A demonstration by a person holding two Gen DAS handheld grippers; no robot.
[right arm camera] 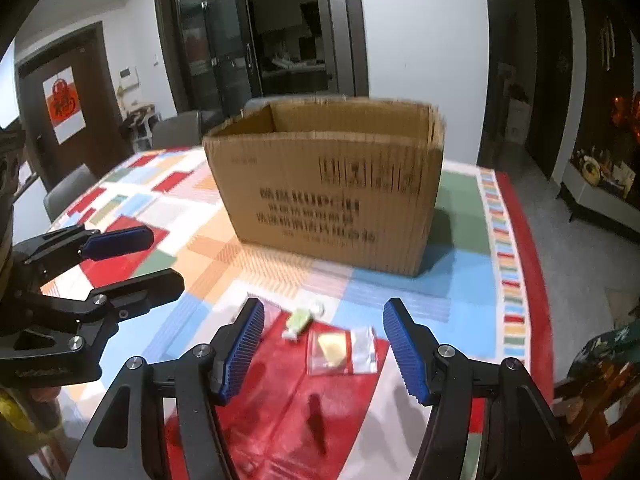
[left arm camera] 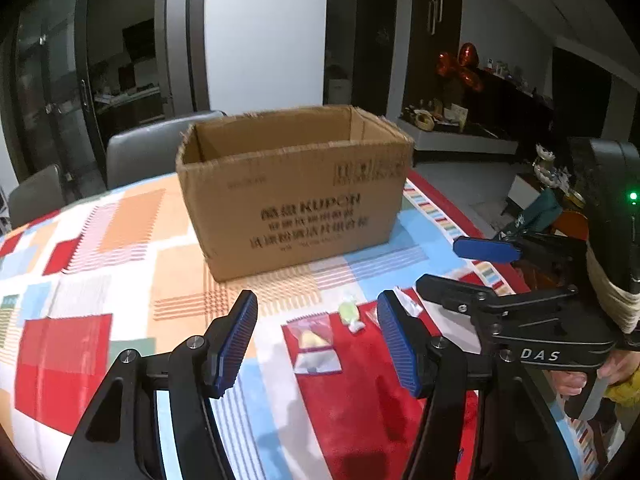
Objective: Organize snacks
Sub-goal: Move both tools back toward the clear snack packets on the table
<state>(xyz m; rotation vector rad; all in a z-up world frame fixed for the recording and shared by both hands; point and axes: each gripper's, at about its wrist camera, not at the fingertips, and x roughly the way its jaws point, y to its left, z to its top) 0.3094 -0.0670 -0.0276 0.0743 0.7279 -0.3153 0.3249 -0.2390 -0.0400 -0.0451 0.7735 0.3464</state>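
An open cardboard box (left arm camera: 292,188) stands on the patterned tablecloth; it also shows in the right wrist view (right arm camera: 332,184). In front of it lie a clear packet with a yellow snack (left arm camera: 311,338) (right arm camera: 330,350), a small green wrapped candy (left arm camera: 349,314) (right arm camera: 300,320) and a clear white packet (right arm camera: 365,350). My left gripper (left arm camera: 318,344) is open and empty, hovering over the yellow-snack packet. My right gripper (right arm camera: 324,354) is open and empty above the same snacks; it shows at the right of the left wrist view (left arm camera: 460,264).
Grey chairs (left arm camera: 160,148) stand behind the table. The table edge with a striped border (right arm camera: 508,264) runs along the right; a wooden chair (right arm camera: 600,380) stands beyond it. A low shelf with clutter (left arm camera: 452,128) is at the back right.
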